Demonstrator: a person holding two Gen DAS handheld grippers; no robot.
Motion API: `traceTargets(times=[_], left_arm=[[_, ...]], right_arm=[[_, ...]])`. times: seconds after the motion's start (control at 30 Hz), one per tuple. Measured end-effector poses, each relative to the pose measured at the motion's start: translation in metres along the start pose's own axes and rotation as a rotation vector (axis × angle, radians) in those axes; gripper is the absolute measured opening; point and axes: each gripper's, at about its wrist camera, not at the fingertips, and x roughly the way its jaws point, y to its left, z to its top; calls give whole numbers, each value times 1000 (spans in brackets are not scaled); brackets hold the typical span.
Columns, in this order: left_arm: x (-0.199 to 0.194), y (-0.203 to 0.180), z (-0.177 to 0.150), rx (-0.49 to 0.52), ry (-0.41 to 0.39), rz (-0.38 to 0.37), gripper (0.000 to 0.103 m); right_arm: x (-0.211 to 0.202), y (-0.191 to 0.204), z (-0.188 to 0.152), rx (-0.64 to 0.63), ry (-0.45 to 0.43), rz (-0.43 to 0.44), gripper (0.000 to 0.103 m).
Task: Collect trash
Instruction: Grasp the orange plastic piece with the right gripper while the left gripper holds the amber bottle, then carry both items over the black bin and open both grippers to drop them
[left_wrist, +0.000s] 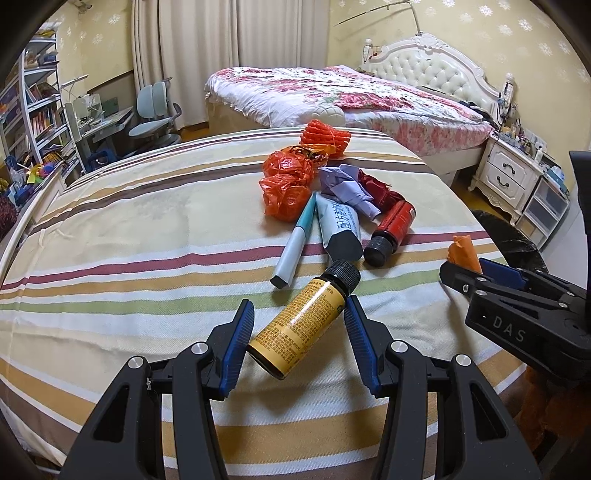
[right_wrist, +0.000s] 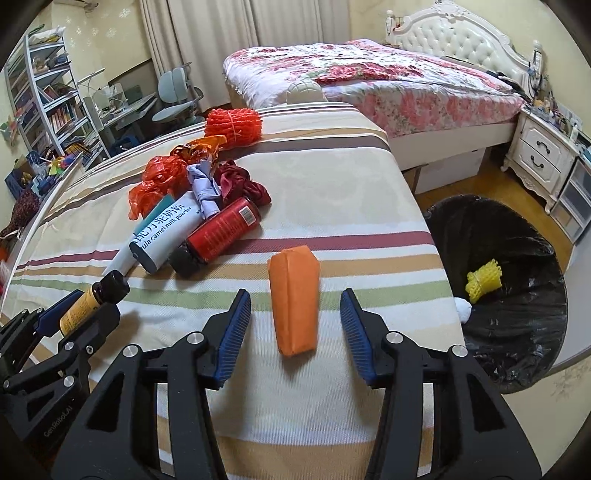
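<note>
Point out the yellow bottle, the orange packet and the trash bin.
Yellow bottle (left_wrist: 301, 325): left wrist view, label.
Orange packet (right_wrist: 295, 299): right wrist view, middle of its face.
Trash bin (right_wrist: 524, 321): right wrist view, black liner.

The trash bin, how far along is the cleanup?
Done: the bin holds a yellow foam net. In hand: the left gripper grips the yellow bottle; the right gripper straddles an orange packet, open. Left: the red bottle, tube and wrappers.
</note>
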Motion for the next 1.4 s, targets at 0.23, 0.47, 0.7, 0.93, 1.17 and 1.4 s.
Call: traceTargets(times=[0.23,0.47,0.7,0.93,1.17,1.4], left_arm=[[-3,-6,0,10,-9,-11,50],[-8,-15,5,26,-21,-23,50],[-14,-40,12,65,-46,-58,50],[-12,-78,27,115,-61,-110,50],[0,-124,46,173,-76,-163,50],[29,-170,62,226,-58,-190,50]], right_arm=[[-5,-8,-3,17,-7,-6,22],[-24,-25,-6,53,-41,-26,22],[-44,-59,-7,103,-81,-81,22],[-56,-103,-5,162,-115,-158,22],[-52,-137,-2,212,-121,-207,22],[-40,-173,2,260,-113,-242,22]])
